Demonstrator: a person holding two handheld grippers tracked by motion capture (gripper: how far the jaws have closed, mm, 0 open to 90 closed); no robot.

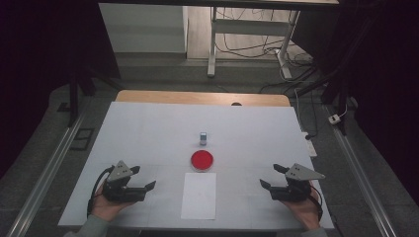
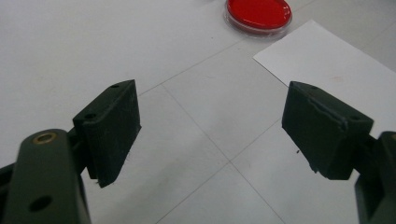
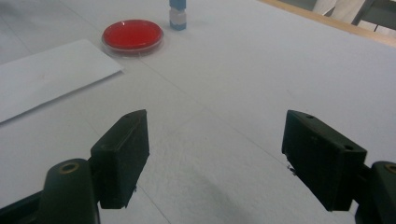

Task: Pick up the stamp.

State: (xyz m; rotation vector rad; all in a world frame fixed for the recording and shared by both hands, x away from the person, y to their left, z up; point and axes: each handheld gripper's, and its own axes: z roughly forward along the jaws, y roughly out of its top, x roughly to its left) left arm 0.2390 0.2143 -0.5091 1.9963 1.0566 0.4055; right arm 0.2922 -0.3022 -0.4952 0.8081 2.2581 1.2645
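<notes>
A round red dish (image 1: 202,160) (image 2: 258,14) (image 3: 132,35) lies at the middle of the white table (image 1: 148,133). Just behind it stands a small vial with a blue cap (image 1: 203,138) (image 3: 177,15). A white sheet of paper (image 1: 199,195) (image 2: 336,60) (image 3: 46,77) lies in front of the dish. My left gripper (image 1: 144,177) (image 2: 210,126) rests near the front left of the table, open and holding nothing. At the front right, my right gripper (image 1: 272,176) (image 3: 215,149) is open too, with bare tabletop between its jaws.
A wooden edge (image 1: 202,97) runs along the table's far side. Beyond it stands a white desk frame (image 1: 212,44) with cables on the floor. Metal rails (image 1: 44,173) run along both sides of the table.
</notes>
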